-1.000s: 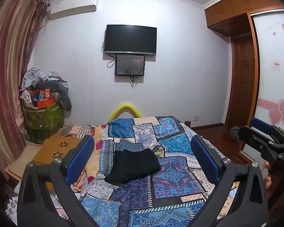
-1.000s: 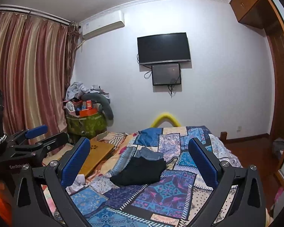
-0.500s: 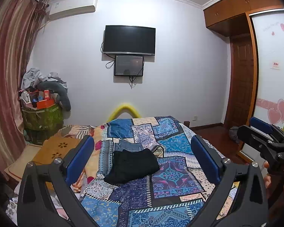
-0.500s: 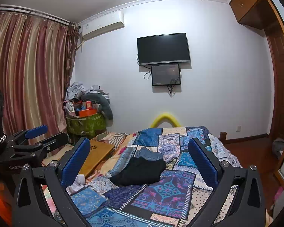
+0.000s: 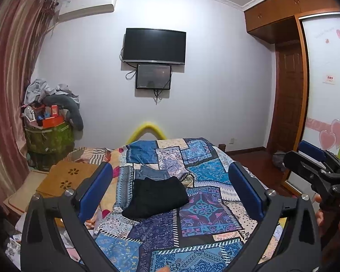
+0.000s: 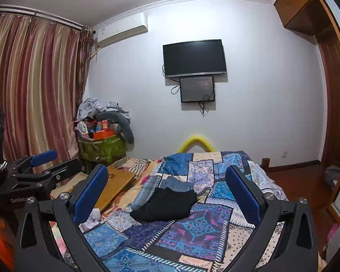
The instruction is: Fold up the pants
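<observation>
Patchwork bedspread (image 5: 206, 206) bearing soft, limp black pants (image 5: 157, 197), best pinched at an edge; left gripper (image 5: 170, 195) and right gripper (image 6: 166, 195) held wide, empty.

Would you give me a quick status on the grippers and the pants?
Left gripper and right gripper open, empty, above bed. Black pants folded on quilt, jeans behind. Nothing blocking.

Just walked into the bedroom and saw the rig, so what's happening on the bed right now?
A person holds two handheld grippers above the foot of the bed, both open and holding nothing. The left gripper and right gripper point at a folded pair of black pants lying on the patchwork quilt. Folded blue jeans sit just behind them, partly under the black pair. Neither gripper touches any clothing at this moment.
</observation>
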Action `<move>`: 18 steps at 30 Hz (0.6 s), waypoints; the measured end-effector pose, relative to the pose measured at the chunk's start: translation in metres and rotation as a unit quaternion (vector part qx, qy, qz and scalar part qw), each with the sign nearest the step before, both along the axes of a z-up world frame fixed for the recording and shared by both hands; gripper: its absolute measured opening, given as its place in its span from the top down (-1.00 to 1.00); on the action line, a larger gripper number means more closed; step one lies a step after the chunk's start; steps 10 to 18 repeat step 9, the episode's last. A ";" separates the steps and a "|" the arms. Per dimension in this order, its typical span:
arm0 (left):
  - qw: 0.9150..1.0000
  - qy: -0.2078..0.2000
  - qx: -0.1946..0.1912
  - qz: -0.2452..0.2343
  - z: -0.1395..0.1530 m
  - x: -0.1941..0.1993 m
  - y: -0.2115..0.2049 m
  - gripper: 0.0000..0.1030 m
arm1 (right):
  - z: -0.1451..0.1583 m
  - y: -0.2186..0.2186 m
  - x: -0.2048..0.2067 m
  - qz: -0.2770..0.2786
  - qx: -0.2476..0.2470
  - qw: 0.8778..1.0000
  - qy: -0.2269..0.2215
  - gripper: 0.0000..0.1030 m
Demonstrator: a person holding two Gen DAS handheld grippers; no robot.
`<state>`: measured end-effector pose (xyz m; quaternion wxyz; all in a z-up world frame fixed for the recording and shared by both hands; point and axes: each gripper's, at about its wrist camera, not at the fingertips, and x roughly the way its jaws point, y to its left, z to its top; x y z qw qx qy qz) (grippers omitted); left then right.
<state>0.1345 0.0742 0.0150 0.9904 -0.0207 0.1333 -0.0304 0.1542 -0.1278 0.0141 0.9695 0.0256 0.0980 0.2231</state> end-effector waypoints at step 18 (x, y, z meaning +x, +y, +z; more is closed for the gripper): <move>1.000 0.006 -0.007 -0.014 -0.004 0.003 -0.001 -1.00 | -0.002 0.001 0.001 -0.002 0.000 1.000 0.004 -1.00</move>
